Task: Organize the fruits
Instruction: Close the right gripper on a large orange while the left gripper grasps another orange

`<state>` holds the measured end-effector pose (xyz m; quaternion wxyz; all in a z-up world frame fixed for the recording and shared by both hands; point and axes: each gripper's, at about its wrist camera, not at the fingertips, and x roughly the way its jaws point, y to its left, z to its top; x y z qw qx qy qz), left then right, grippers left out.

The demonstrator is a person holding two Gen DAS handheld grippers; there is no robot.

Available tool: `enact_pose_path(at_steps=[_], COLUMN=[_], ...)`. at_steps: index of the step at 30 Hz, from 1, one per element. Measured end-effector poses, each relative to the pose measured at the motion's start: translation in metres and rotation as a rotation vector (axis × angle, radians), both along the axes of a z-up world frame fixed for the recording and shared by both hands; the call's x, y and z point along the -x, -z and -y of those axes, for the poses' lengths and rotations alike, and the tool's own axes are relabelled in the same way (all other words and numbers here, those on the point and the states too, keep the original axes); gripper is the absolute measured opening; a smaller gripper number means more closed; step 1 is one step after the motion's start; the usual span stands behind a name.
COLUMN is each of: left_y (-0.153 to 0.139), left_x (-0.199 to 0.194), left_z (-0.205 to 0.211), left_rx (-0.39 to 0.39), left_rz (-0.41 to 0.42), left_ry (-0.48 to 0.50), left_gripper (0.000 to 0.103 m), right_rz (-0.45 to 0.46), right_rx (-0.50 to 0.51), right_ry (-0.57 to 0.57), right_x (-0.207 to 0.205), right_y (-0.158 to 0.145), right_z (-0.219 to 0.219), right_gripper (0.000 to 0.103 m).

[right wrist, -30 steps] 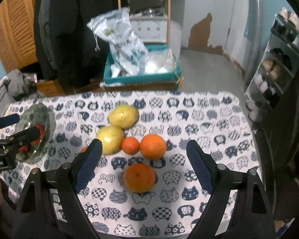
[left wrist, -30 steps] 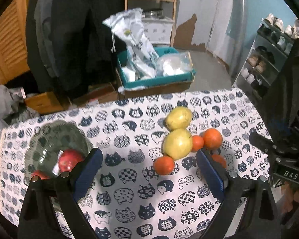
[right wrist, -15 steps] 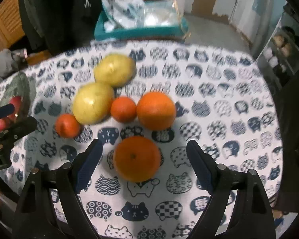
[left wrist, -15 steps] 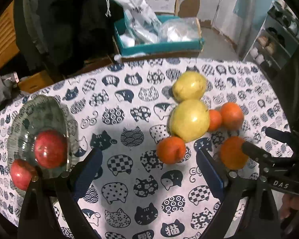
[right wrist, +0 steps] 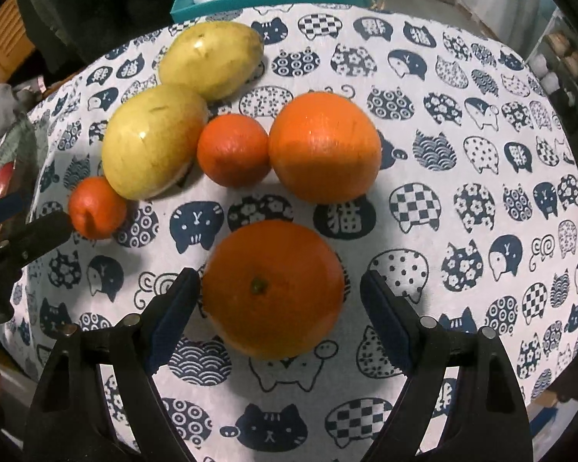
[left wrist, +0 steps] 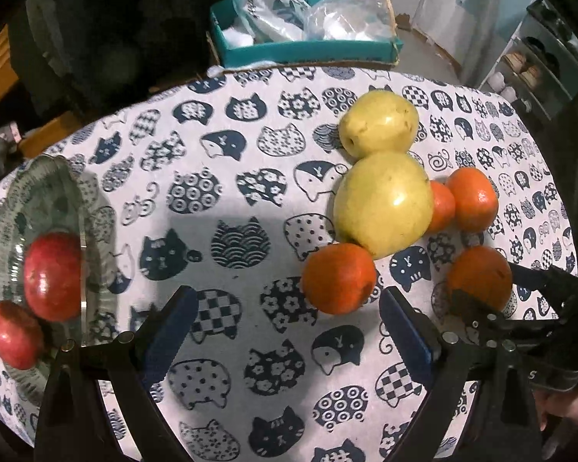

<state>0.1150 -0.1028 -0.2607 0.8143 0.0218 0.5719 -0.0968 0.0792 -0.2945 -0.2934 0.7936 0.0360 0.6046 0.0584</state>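
On a cat-print tablecloth (left wrist: 231, 192) lie two yellow pears (left wrist: 383, 202) (right wrist: 154, 140), a small mandarin (left wrist: 339, 277) (right wrist: 96, 208), another small one (right wrist: 233, 150) and two big oranges. My right gripper (right wrist: 279, 304) hangs open over the near big orange (right wrist: 273, 288), a pad on either side, not pressing. My left gripper (left wrist: 289, 315) is open just short of the small mandarin. A glass plate (left wrist: 50, 192) at the left holds two red apples (left wrist: 52, 275).
A teal box (left wrist: 308, 50) with plastic bags stands beyond the table's far edge. Shoe shelves (left wrist: 539, 65) are at the right, dark coats at the back left. The second big orange (right wrist: 323, 146) lies just beyond the near one. The right gripper's arm (left wrist: 520, 331) shows at the lower right.
Both grippers have come down toward the table and tilted more steeply. The fruit looks much larger now. The near big orange sits between the right pads. Neither opening has changed.
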Motion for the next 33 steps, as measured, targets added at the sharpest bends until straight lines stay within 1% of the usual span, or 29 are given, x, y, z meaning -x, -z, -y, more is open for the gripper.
enact_pose_path(at_steps=[1,2,3,4,5,11,14,17,18,19,20,21,22,23,25,26,33], left_y=[0.002,0.003,0.005,0.006,0.008,0.021,0.025,0.027,0.028,0.028,0.029,0.029,0.028,0.029,0.028,0.027,0.017], left_x=[-0.001,-0.002,-0.003,-0.004,-0.004,-0.009,-0.01,-0.013,-0.013,-0.014,-0.014,-0.014,-0.014,-0.013,-0.013,-0.012,-0.005], left_z=[0.001,0.003,0.005,0.007,0.01,0.018,0.021,0.024,0.024,0.024,0.025,0.027,0.028,0.029,0.031,0.032,0.027], left_rx=[0.005,0.006,0.004,-0.002,-0.011,-0.013,-0.012,0.001,0.005,0.013,0.016,0.011,0.013,0.019,0.012,0.023,0.018], left_rz=[-0.004,-0.006,-0.007,-0.007,-0.009,-0.037,-0.041,-0.043,-0.043,-0.046,-0.05,-0.043,-0.041,-0.047,-0.044,-0.044,-0.01], left_ry=[0.003,0.007,0.012,0.019,0.026,0.039,0.046,0.049,0.05,0.053,0.057,0.06,0.067,0.076,0.083,0.091,0.091], left_gripper=[0.096,0.096,0.096,0.096,0.096,0.096,0.096,0.094,0.092,0.084,0.079,0.078,0.073,0.063,0.052,0.047,0.046], right_rz=[-0.004,-0.007,-0.012,-0.016,-0.015,-0.009,0.004,0.021,0.024,0.027,0.03,0.031,0.032,0.034,0.037,0.042,0.087], right_rx=[-0.006,-0.011,-0.026,-0.042,-0.043,-0.016,0.004,-0.002,-0.005,-0.007,-0.011,-0.013,-0.015,-0.016,-0.015,-0.014,-0.003], right_ry=[-0.002,-0.003,-0.007,-0.012,-0.015,-0.036,-0.028,-0.007,-0.002,0.003,0.008,0.012,0.014,0.016,0.019,0.02,0.028], right_x=[0.0,0.0,0.001,0.001,0.001,0.006,0.009,0.006,0.005,0.004,0.004,0.004,0.004,0.007,0.007,0.007,0.007], right_y=[0.001,0.003,0.004,0.005,0.005,0.005,0.001,-0.005,-0.007,-0.007,-0.008,-0.008,-0.008,-0.01,-0.011,-0.013,-0.024], right_z=[0.0,0.0,-0.001,-0.001,-0.002,-0.003,0.003,0.01,0.012,0.013,0.014,0.015,0.017,0.022,0.023,0.025,0.022], right_gripper=[0.083,0.077,0.075,0.07,0.069,0.067,0.067,0.067,0.067,0.067,0.067,0.067,0.067,0.067,0.067,0.067,0.067])
